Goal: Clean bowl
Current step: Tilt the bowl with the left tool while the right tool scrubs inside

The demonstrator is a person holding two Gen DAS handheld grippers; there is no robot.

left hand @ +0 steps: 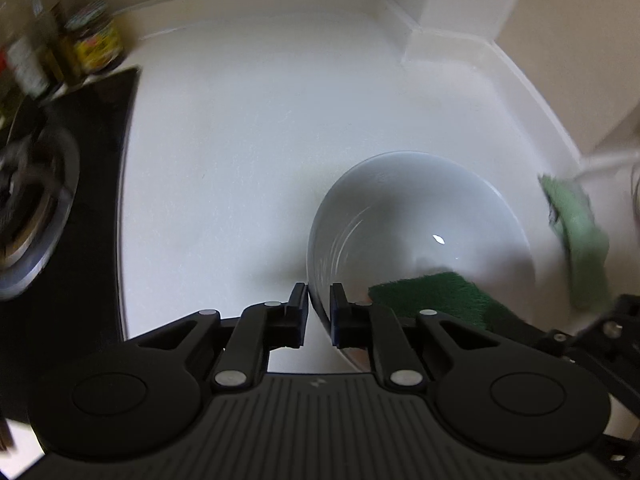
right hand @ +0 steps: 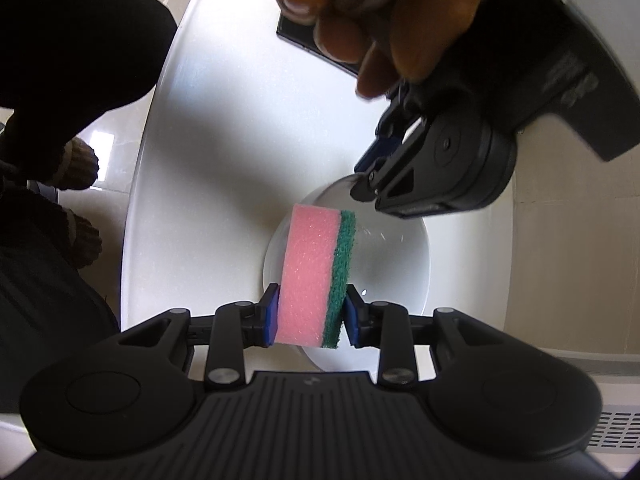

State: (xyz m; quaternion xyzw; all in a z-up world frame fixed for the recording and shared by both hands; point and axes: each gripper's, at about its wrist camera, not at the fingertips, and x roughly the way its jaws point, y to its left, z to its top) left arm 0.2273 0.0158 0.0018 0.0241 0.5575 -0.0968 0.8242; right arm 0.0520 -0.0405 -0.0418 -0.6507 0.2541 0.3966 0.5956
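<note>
A white bowl (left hand: 420,224) sits on the white counter; it also shows in the right wrist view (right hand: 392,264). My left gripper (left hand: 319,312) is shut on the bowl's near rim, one finger outside and one inside. My right gripper (right hand: 310,312) is shut on a pink sponge with a green scouring side (right hand: 316,276), held upright over the bowl's left part. The sponge's green side (left hand: 436,296) shows inside the bowl in the left wrist view. The left gripper (right hand: 368,184) shows at the bowl's far rim in the right wrist view.
A black hob (left hand: 88,184) with a pan (left hand: 28,208) lies left of the bowl, with jars (left hand: 94,38) behind it. A green cloth (left hand: 580,236) lies at the right. A white counter (left hand: 248,140) spreads behind the bowl. The person's legs (right hand: 52,200) stand beside the counter's edge.
</note>
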